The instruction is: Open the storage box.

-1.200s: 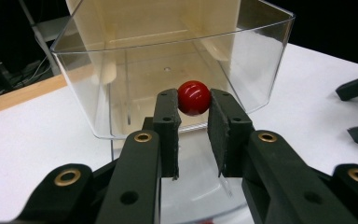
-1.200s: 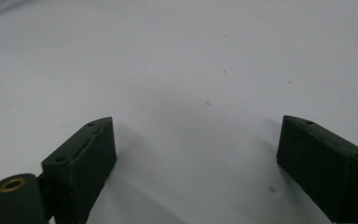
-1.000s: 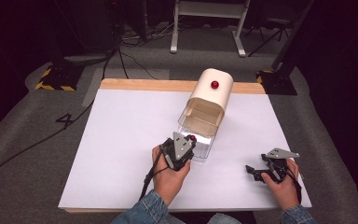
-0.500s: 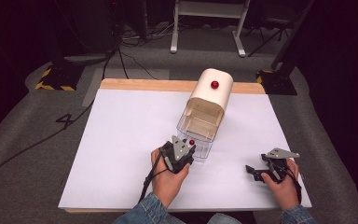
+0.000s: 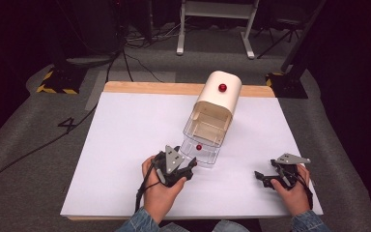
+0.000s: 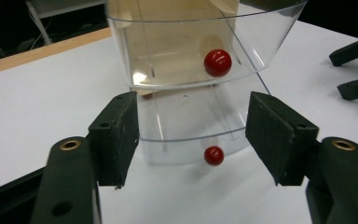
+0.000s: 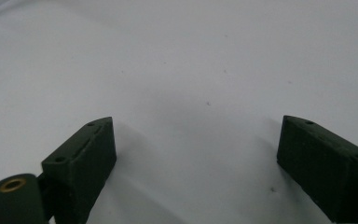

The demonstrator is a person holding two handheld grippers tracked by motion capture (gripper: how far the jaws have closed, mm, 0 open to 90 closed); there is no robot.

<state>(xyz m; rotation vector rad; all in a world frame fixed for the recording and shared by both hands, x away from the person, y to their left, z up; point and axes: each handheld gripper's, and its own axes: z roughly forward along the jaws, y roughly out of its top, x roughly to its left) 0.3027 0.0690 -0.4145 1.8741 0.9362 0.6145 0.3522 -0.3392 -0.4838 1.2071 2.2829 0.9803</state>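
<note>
1. Drawer [image 6: 191, 135], the lower clear one of the cream cabinet [image 5: 217, 99], sits pulled well out, straight ahead of the left gripper [image 6: 191, 140] and between its two pads, which stand wide apart and touch nothing.
2. Its red knob [image 6: 213, 155] is at the middle of the curved front, just beyond the pads [image 6: 116, 135] and low between them. It looks like the natural place to take hold: small, round and glossy, so likely slippery, and the jaws would need to close narrow and square on it.
3. The clear walls look like thin, hard plastic: light, stiff, smooth and liable to crack or flex if squeezed across the front. A light pull or push along the drawer's run seems wiser than a clamp on the sides.
4. Above and a little farther off, the upper clear drawer [image 6: 186, 51] with its own red knob [image 6: 217, 62] also stands partly out.
5. The cabinet seems light, so it may slide on the white table [image 5: 125, 140] when a drawer is moved.
6. Well off to the side, the right gripper [image 5: 265, 178] rests low over bare table with its jaws wide and empty.
</note>
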